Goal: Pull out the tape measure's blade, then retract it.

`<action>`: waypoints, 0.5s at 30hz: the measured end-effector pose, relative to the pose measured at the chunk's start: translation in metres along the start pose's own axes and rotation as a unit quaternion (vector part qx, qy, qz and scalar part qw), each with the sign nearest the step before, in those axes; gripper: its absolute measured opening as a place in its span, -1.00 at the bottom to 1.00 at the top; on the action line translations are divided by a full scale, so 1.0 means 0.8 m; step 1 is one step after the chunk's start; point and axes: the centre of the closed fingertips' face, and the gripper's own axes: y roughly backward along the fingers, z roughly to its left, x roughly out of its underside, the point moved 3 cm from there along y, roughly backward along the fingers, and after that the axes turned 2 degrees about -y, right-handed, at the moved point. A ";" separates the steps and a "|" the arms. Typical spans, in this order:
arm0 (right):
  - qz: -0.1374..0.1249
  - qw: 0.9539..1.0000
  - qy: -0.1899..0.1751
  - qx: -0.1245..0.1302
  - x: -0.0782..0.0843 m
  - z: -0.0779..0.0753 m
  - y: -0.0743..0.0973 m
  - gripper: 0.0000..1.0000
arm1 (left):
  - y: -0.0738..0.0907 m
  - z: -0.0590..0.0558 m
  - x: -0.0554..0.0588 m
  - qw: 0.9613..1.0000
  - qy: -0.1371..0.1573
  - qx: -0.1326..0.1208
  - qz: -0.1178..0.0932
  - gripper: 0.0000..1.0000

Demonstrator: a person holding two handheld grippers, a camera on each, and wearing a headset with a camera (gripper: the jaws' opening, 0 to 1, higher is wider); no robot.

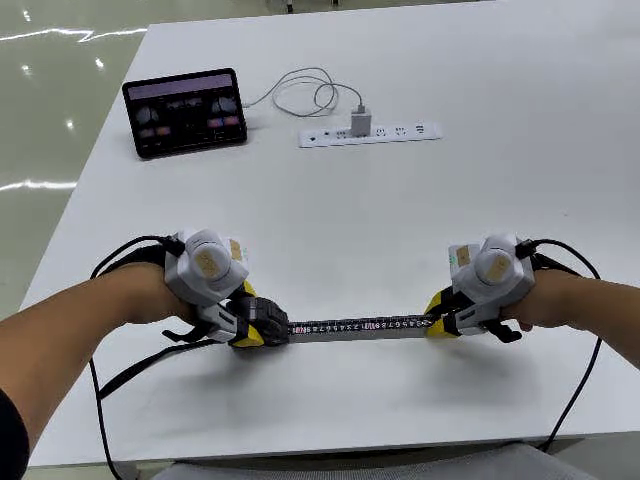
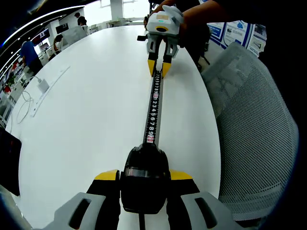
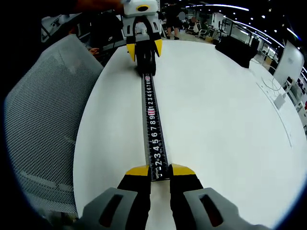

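Left gripper jaws closed on tape measure case, anchoring it. Right gripper jaws pinched on blade at its tip, so it runs taut from 1 jaw pair to the other. Pull likely done, retract pending.

Glossy black case, matt dark blade, smooth white table

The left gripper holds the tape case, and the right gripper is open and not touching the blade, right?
Not quite. The left gripper does hold the case, but the right gripper is shut on the end of the blade. The right gripper view shows its jaws closed on it.
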 end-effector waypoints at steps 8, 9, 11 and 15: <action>0.000 1.000 -0.007 0.001 0.007 -0.001 0.005 -0.82 | 0.001 -0.002 -0.001 1.000 0.000 0.000 0.000 -0.34; 0.000 1.000 -0.007 0.001 0.007 -0.001 0.006 -0.82 | 0.001 -0.002 -0.001 1.000 0.000 0.000 0.000 -0.34; 0.000 1.000 -0.008 0.002 0.009 -0.001 0.006 -0.82 | 0.002 -0.002 -0.002 1.000 0.000 0.000 0.000 -0.34; 0.001 1.000 -0.009 0.003 0.012 -0.001 0.009 -0.82 | 0.001 -0.002 -0.001 1.000 0.001 0.000 -0.001 -0.34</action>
